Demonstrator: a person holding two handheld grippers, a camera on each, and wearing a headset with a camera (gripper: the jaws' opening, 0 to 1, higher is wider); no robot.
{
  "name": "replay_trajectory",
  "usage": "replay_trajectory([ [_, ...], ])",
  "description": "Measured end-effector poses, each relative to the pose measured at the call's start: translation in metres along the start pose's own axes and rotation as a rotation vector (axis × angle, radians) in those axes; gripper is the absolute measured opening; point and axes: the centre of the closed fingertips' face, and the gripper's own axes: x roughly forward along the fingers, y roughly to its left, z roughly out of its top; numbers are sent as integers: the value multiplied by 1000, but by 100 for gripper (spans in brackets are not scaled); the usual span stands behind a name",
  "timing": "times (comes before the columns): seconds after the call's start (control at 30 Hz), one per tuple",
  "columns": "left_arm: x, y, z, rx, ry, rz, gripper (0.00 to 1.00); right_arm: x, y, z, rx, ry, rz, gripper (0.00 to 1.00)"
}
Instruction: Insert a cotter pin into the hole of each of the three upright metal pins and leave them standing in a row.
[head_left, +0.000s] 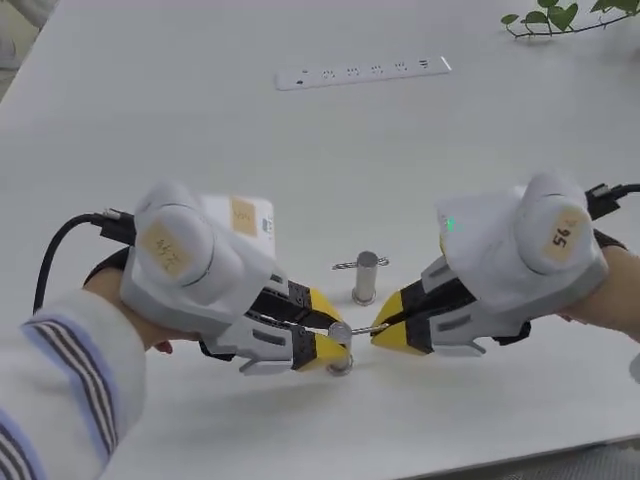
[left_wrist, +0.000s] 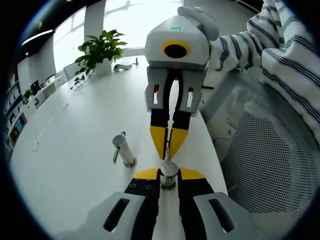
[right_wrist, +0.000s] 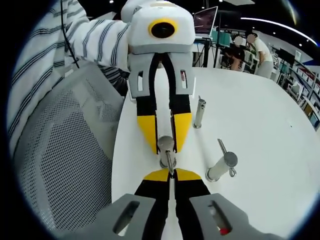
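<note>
Head view: the left gripper (head_left: 330, 328) pinches an upright metal pin (head_left: 340, 334) between its yellow jaws near the front edge of the white tabletop (head_left: 200, 130). The right gripper (head_left: 381, 328), jaws pressed on a thin cotter pin (head_left: 366, 328), holds the wire level with its tip at the pin's head. Just behind them a second metal pin (head_left: 365, 278) stands free with a second cotter pin (head_left: 348, 265) already through its top. The right gripper view shows a third pin (right_wrist: 200, 112) standing farther along the tabletop, too small to say whether it is fitted. The step in hand appears to be threading the held pin; whether the wire's tip has entered the hole cannot be told. The next move likely calls for a straight, level push along the hole, with the left jaws stopping the pin from turning or tipping. A gentle release would then leave it upright in line with the other two.
</note>
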Motion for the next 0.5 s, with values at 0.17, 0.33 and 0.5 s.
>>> replay_trajectory([
  [0.17, 4, -2, 3, -2, 3, -4, 10, 6, 3, 3, -45, 16, 2, 0],
  [0.33, 4, -2, 3, 3, 3, 3, 10, -2, 1, 3, -6, -40, -11, 23],
  [0.5, 4, -1, 3, -9, 6, 17, 10, -12, -5, -5, 8, -30, -38, 8],
])
